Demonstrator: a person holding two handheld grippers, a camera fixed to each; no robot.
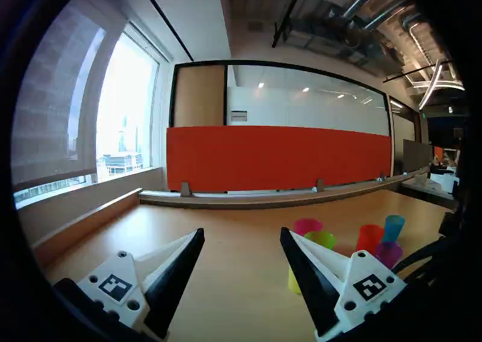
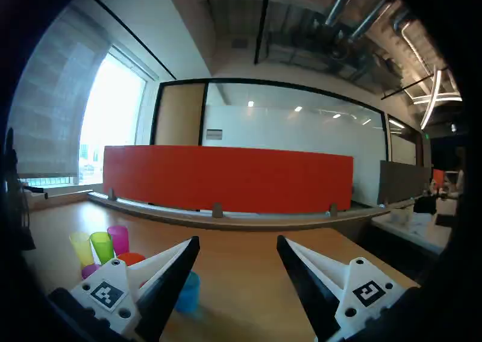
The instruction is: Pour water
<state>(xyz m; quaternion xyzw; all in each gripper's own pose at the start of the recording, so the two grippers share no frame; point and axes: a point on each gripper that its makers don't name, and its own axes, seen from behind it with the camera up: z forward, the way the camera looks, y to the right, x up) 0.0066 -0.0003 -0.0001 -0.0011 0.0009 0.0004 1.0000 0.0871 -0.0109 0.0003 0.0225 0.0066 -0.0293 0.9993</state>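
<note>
Several coloured plastic cups stand in a cluster on the wooden table (image 1: 241,294). In the left gripper view they sit to the right: a pink cup (image 1: 307,226), a green cup (image 1: 321,239), a red cup (image 1: 369,238), a blue cup (image 1: 393,227) and a purple cup (image 1: 388,253). A yellow cup (image 1: 293,282) is partly hidden behind my left gripper's right finger. My left gripper (image 1: 241,232) is open and holds nothing. In the right gripper view the cups lie at lower left, with the blue cup (image 2: 188,292) just behind my left finger. My right gripper (image 2: 237,241) is open and holds nothing.
A long red divider panel (image 1: 277,158) runs along the table's far edge. A window (image 1: 120,125) and a low sill line the left side. Further desks with clutter (image 2: 416,212) stand at the far right. Bare tabletop (image 2: 253,282) stretches ahead of both grippers.
</note>
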